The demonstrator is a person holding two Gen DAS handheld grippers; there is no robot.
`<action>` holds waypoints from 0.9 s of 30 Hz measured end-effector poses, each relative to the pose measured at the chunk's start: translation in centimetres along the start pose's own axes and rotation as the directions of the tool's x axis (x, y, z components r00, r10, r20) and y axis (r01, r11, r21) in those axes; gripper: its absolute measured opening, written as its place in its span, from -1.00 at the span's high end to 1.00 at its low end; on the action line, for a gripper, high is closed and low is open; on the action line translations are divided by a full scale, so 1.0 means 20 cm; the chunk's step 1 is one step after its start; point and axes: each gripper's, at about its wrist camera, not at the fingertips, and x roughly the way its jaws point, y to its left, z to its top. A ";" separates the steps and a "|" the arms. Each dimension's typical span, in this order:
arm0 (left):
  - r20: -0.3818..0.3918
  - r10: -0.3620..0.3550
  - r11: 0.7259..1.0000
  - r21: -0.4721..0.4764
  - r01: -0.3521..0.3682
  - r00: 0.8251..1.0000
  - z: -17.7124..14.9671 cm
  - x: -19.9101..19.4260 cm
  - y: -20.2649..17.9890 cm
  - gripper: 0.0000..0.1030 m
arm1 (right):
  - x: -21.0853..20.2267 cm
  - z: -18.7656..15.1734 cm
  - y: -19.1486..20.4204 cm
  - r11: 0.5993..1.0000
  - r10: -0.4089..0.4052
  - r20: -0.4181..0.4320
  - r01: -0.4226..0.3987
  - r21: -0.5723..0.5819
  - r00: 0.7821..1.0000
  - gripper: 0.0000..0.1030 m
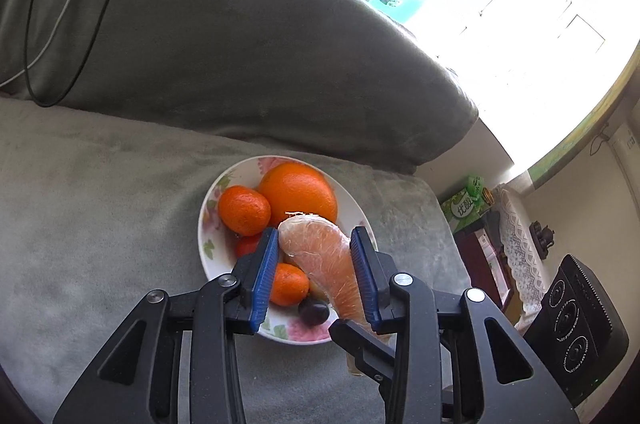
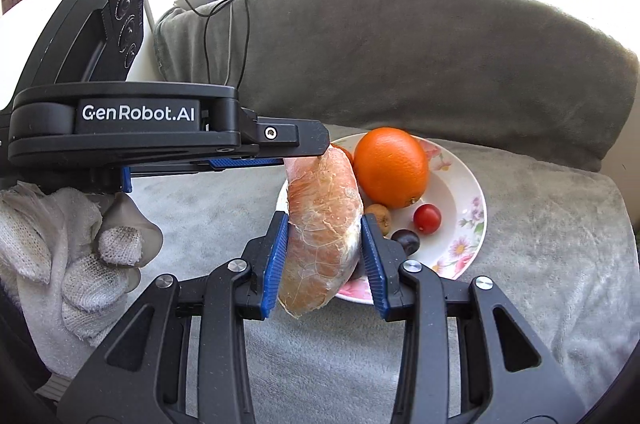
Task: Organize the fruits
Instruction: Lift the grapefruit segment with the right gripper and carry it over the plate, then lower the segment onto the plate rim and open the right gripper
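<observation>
Grey plush sofa (image 1: 100,224), backrest behind, bright window beyond; black cables (image 2: 240,4) trail over the backrest top.

Floral plate (image 2: 468,224): sits on the seat cushion. Contents: one large orange (image 2: 390,166), two mandarins (image 1: 244,210), a cherry tomato (image 2: 427,218), a dark grape (image 1: 314,311), a small brown fruit (image 2: 380,216).

Peeled pomelo segment (image 2: 320,244): lifted above the near edge of the plate, held by both tools.

Right gripper (image 2: 325,264): blue pads pressed on both sides of the segment's lower part; closed on it.

Left gripper (image 1: 316,280): enters the right view from the left, its tip meeting the segment's upper end. In its own view one pad touches the segment; contact by the other is unclear, so grip cannot be told.

White-gloved hand (image 2: 80,256): holds the left tool.
</observation>
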 end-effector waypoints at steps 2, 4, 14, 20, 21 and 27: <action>-0.007 -0.003 1.000 0.018 0.003 1.000 0.02 0.03 -0.03 0.31 | 0.02 0.03 -0.04 1.000 -0.011 0.005 0.011 0.011 1.000 0.26; -0.012 0.002 0.999 0.039 -0.001 1.000 0.05 0.06 -0.06 0.31 | 0.03 0.05 -0.08 0.999 -0.015 0.006 0.015 0.029 1.000 0.26; 0.035 0.096 0.982 0.161 -0.100 0.995 0.09 0.09 -0.17 0.32 | 0.08 0.06 -0.22 0.997 -0.046 0.030 0.044 0.064 0.998 -0.40; 0.080 0.118 0.976 0.177 -0.130 0.990 0.08 0.01 -0.17 0.32 | 0.04 0.03 -0.24 0.996 -0.031 0.039 0.027 0.084 0.999 -0.40; 0.086 0.120 0.975 0.179 -0.134 0.989 0.08 -0.01 -0.17 0.32 | 0.03 0.02 -0.24 0.996 -0.026 0.043 0.022 0.087 0.999 -0.40; 0.119 0.138 0.968 0.195 -0.160 0.983 0.03 -0.09 -0.17 0.32 | -0.03 0.01 -0.23 0.993 -0.028 0.059 0.021 0.113 0.998 -0.40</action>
